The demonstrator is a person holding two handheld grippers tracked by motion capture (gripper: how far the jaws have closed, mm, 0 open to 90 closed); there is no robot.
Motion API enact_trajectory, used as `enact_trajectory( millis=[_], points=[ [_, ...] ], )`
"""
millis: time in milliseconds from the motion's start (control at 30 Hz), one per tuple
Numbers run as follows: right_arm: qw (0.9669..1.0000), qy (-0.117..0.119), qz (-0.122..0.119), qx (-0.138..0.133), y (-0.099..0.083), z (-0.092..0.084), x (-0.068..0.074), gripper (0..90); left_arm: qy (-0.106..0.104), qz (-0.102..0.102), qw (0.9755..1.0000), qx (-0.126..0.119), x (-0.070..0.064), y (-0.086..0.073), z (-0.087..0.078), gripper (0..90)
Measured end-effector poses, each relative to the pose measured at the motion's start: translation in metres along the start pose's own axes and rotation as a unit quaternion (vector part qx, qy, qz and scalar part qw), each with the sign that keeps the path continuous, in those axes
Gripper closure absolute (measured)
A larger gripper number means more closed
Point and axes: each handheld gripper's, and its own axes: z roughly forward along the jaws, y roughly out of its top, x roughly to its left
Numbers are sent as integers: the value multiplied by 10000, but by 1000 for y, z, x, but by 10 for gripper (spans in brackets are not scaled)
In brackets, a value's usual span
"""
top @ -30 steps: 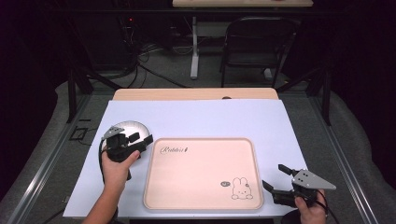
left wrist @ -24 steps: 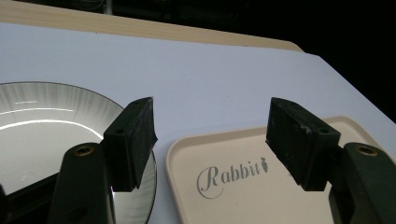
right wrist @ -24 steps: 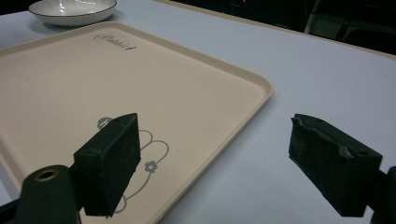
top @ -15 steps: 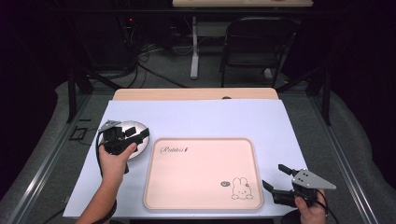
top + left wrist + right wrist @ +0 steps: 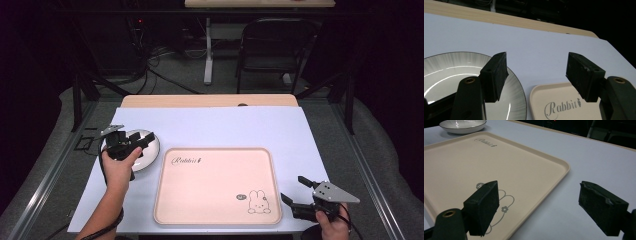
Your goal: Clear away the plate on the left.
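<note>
The left gripper [image 5: 131, 146] hangs over the plate [image 5: 149, 152], which sits on the white mat [image 5: 225, 125] just left of the tray [image 5: 215, 185]. In the left gripper view its jaws stand wide apart with nothing between them: one pad [image 5: 495, 75] is above the plate's near rim, the other above the tray's corner by the "Rabbit" lettering. That straddle looks like a line-up for pinching the plate's rim on the side nearest the tray, probably so the plate can be lifted across onto it.

The plate's rim [image 5: 520, 87] and the tray's edge [image 5: 534, 91] lie close together, with a narrow strip of mat between them, so there is little room for a jaw to drop on that side. Left of and beyond the plate the mat is bare.

The tray is empty, with a low raised lip all round, and offers open room to set something down.

The right gripper [image 5: 302, 197] rests at the tray's right front corner, by the rabbit drawing [image 5: 499, 215]. Its jaws are also spread wide and hold nothing; one stands over the tray, the other over bare mat. It seems parked, perhaps ready to steady the tray. Mat to its right is free.
</note>
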Motion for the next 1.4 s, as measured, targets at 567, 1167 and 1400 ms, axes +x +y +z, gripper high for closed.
enact_trajectory(
  millis=[567,1167,1400],
  points=[
    [10000,4,7,3,0,0,0,159,602,-281,9978,46,36,13,9,344],
    [10000,-6,-5,11,0,0,0,159,1012,-720,9923,4,80,2,-10,345],
    [10000,-6,-11,22,0,0,1,159,1165,-872,9894,12,96,-7,-18,346]
  ],
)
